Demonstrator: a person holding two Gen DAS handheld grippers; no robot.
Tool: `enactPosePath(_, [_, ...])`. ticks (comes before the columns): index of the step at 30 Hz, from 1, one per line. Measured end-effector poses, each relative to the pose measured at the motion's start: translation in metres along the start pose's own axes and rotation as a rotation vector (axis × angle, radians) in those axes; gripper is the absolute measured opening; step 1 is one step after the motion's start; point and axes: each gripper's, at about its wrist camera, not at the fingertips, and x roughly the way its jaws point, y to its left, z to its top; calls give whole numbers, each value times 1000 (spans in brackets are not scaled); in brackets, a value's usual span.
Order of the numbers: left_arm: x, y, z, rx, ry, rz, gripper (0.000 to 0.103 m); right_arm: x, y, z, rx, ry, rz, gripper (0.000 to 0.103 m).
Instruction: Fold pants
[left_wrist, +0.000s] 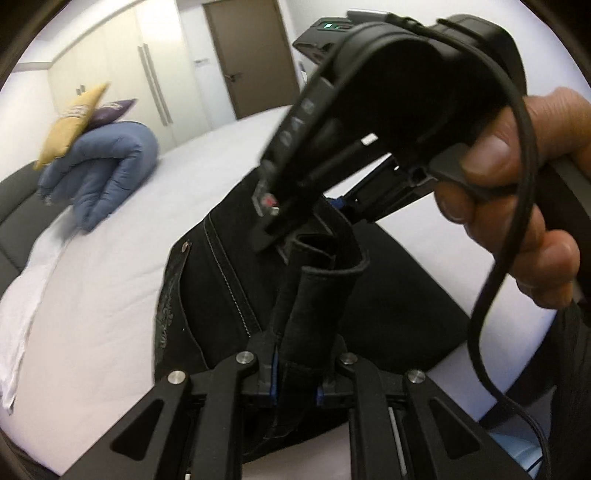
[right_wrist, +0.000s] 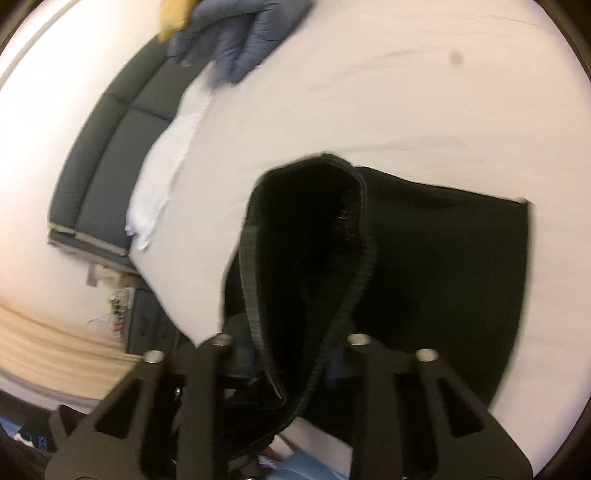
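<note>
Because both ends must travel together, each of my grippers pinches black cloth.
Pants (left_wrist: 221, 280): lifted at the near edge, the rest lying on the white bed (left_wrist: 110, 258).
Left gripper (left_wrist: 295, 373): fingers clamped on a rolled band of the pants, so it cannot slip.
Right gripper (right_wrist: 291, 354): fingers closed on a stitched hem loop, seemingly to carry that end over.
Right hand (left_wrist: 517, 192): wrapped round the handle, crossing close over my left for the fold.
</note>
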Motion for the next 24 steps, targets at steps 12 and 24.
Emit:
enactPosePath(12, [20, -57, 20, 103, 7, -58, 13, -22, -71, -10, 18, -88, -25, 13])
enactPosePath(24, [44, -77, -15, 70, 85, -135, 27, 1, -146, -48, 219, -120, 115, 15])
